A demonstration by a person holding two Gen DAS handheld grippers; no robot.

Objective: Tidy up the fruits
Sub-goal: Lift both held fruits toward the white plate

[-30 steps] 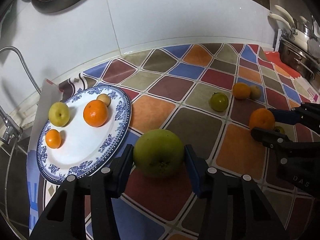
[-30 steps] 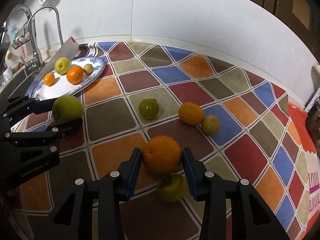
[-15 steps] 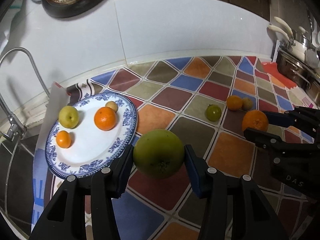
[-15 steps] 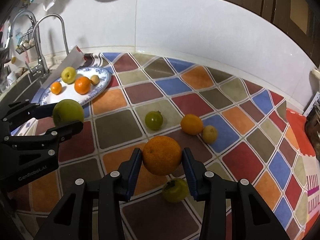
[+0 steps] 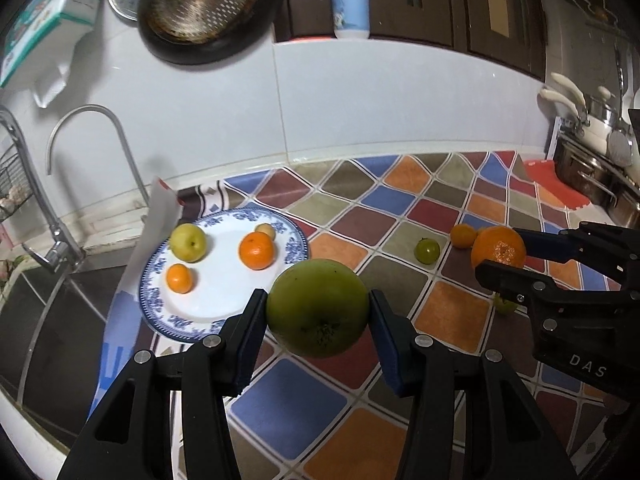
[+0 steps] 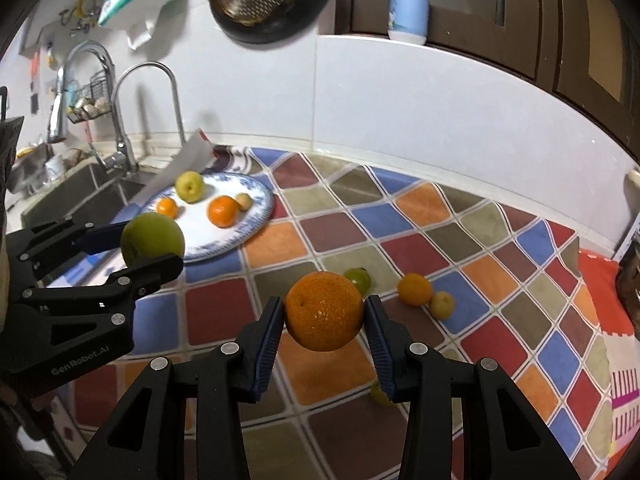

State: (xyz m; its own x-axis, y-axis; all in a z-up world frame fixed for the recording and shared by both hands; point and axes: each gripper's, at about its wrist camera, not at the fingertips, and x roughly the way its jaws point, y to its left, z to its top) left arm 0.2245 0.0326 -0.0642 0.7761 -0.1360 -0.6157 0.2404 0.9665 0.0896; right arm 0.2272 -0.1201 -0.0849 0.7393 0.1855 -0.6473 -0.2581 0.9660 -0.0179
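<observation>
I have the checkered bench point(image 5: 460, 320) beneath me and the blue-rimmed plate point(image 5: 160, 308) at its sink end, already carrying a yellow-green apple point(image 5: 187, 241), two oranges and one small pale fruit. Over the last second both fruits have risen from the cloth: my left gripper point(image 5: 318, 316) pinches the big green fruit point(image 5: 318, 307) between its jaws, now clear of the bench and just beside the plate's near rim, and my right gripper point(image 6: 325, 318) pinches the large orange point(image 6: 324, 311) in the air, well apart from the plate. I judge both pickups done, with the carry to the plate next.

The right wrist view shows what remains loose: a small orange point(image 6: 415, 289) touching a yellowish fruit point(image 6: 441, 304), a green fruit point(image 6: 359, 278) partly behind my orange, and another point(image 6: 378, 394) under the jaws. The left view barely shows that last one.
</observation>
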